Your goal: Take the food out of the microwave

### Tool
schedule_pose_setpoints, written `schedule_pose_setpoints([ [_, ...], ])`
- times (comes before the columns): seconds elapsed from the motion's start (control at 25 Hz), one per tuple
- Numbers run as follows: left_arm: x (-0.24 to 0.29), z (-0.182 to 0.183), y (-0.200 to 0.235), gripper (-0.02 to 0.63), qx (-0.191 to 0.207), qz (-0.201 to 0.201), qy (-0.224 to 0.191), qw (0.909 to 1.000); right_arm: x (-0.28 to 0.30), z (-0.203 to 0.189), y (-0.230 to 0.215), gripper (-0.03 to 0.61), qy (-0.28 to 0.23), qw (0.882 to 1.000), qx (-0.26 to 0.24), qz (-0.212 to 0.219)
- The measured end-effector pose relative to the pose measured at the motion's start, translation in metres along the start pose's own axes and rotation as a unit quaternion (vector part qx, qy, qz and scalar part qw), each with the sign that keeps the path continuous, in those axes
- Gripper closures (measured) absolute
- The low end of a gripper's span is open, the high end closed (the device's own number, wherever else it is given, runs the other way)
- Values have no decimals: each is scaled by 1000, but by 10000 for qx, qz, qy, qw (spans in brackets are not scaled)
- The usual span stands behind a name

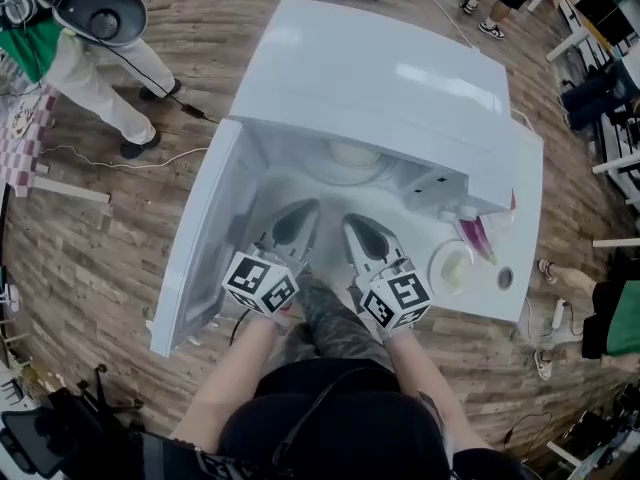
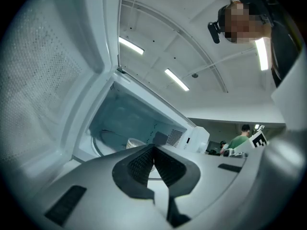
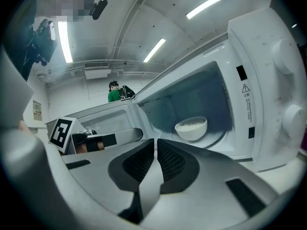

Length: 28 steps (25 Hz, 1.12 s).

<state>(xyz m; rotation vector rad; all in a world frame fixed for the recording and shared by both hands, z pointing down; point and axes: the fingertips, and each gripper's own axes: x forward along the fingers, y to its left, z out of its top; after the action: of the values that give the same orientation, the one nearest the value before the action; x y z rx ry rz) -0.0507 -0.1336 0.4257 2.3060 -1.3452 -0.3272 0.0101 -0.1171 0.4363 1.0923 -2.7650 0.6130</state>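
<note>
Right gripper view: the bowl (image 3: 191, 128) inside the microwave (image 3: 259, 80) looks stiff, slippery, best pinched at its rim; left hand-held gripper (image 2: 154, 153) and right hand-held gripper (image 3: 155, 158) are clenched, empty.

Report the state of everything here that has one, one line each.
Door: swung wide open.
Bowl: upright inside the microwave, holds white food, untouched.
Left gripper: shut, empty.
Right gripper: shut, empty.
</note>
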Motion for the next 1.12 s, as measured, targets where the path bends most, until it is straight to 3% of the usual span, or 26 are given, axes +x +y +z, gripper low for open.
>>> schedule_pose_setpoints([
  [0.76,58,7,32,603,-55,-68,235,9997,26,19,-67,555,-147,9935,481,-1023],
  [1.12,72,3,43,601,-46,30,435,9990,36,27,-91,480,-242,9861,851,-1404],
])
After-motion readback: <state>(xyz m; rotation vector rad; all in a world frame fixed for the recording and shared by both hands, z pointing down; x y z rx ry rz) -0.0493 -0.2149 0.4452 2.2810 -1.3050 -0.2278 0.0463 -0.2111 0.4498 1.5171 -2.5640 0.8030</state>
